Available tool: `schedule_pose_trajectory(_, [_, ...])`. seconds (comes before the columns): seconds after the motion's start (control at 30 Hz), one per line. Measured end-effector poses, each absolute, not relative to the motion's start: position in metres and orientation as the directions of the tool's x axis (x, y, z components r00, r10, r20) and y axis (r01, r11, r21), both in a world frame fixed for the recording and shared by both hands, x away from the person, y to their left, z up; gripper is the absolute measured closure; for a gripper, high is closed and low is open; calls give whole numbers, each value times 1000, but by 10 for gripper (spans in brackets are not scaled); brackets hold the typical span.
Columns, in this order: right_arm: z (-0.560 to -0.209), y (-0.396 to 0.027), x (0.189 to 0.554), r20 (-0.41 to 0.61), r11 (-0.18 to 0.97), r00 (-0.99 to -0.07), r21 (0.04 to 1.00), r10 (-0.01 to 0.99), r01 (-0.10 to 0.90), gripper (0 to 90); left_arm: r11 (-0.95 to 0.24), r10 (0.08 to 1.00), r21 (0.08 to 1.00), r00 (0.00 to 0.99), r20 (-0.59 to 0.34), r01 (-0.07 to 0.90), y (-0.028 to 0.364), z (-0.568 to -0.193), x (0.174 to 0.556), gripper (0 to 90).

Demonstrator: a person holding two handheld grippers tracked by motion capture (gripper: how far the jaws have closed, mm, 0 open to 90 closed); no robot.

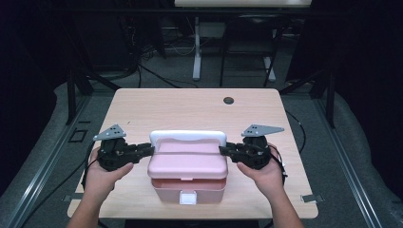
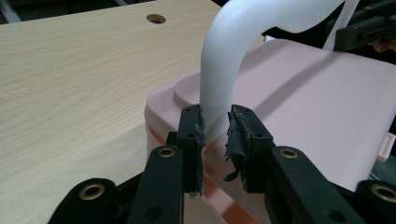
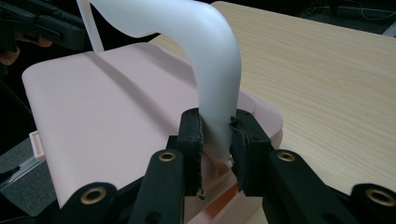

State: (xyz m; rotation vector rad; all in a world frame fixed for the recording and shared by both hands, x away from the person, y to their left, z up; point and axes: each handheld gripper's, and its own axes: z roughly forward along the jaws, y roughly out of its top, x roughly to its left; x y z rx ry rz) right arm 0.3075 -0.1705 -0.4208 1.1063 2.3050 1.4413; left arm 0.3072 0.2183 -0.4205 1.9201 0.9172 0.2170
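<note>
On the light wood-grain worktop (image 1: 142,107), near its front edge, sits a pale pink plastic box with a hinged lid (image 1: 187,164) and a raised white arched carrying handle (image 1: 188,136).
Left gripper (image 1: 148,150) comes in level from the box's left end; in the left gripper view its jaws straddle the foot of the white handle (image 2: 219,79), one pad close to it and the other with a slight gap, so no firm pinch is evident. Right gripper (image 1: 225,150) comes in from the right end; in the right gripper view its jaws pinch the foot of the handle (image 3: 217,100) on both sides. Lid looks slightly lifted, with a white latch (image 1: 188,196) at the box's front. A round cable hole (image 1: 228,100) lies well behind the box.
</note>
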Motion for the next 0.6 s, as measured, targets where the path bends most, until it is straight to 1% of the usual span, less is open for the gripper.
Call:
schedule_pose_trajectory(0.1, [-419,-171,309,205,245,-700,839,684,486,744,-252,685,821,693,-223,513,222,-421,304,765])
schedule_pose_trajectory(0.43, [-414,-173,314,221,235,-704,840,675,490,745,-276,694,803,688,-213,528,229,-427,296,890])
schedule_pose_trajectory(0.6, [-413,-174,317,230,231,-707,840,669,492,745,-298,689,790,693,-210,535,230,-432,293,896])
